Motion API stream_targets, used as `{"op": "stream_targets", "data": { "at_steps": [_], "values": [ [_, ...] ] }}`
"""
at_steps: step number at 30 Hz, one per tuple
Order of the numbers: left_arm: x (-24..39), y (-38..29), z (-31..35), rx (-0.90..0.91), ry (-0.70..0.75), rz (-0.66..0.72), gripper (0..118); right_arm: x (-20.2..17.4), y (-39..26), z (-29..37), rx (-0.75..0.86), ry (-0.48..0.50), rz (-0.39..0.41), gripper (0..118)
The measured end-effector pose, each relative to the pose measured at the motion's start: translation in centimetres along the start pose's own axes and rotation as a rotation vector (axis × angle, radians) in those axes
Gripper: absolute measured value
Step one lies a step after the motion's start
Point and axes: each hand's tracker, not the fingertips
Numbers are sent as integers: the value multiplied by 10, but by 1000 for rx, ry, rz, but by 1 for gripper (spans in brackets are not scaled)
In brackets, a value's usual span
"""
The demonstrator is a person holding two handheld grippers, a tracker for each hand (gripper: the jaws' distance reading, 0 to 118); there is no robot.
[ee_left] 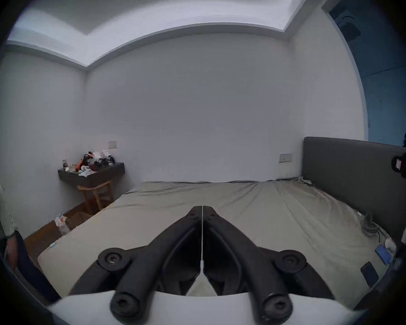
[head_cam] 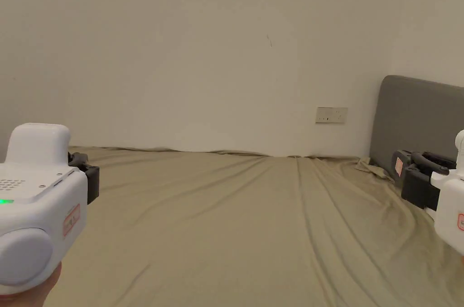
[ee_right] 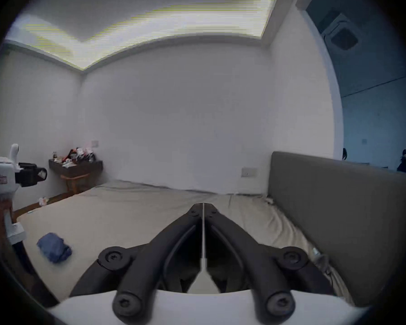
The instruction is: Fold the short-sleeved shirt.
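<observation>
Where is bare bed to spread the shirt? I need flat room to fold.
The bed sheet lies bare from the wall to the headboard. The crumpled blue cloth takes the near left; small items crowd the headboard's foot.

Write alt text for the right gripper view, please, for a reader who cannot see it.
The right gripper, its two black jaws closed together on nothing, points across a bed with a beige sheet. A crumpled blue cloth lies on the sheet at lower left, below the left gripper; a grey headboard stands at right.
</observation>
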Motion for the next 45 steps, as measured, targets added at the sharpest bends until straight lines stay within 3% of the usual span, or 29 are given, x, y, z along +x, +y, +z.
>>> {"op": "stream_targets", "data": {
  "at_steps": [1, 2, 3, 4, 22, 45],
  "values": [
    [5, 1, 1, 13, 51, -22, 50, 1, 0, 0, 0, -18, 7, 79],
    [8, 2, 0, 15, 53, -24, 105, 1, -1, -3, -10, -38, 17, 118],
    [9, 3, -2, -8, 32, -15, 118, 3, -7, -3, -40, -52, 21, 118],
    [10, -4, 0, 31, -81, 25, 118, 4, -12, 0, 3, -74, 34, 118],
    [29, 9, 16, 20, -56, -65, 118, 0, -10, 7, -18, -73, 13, 118],
    [14, 9, 16, 27, -53, 12, 118, -7, -10, -2, -36, -59, 8, 118]
  ]
}}
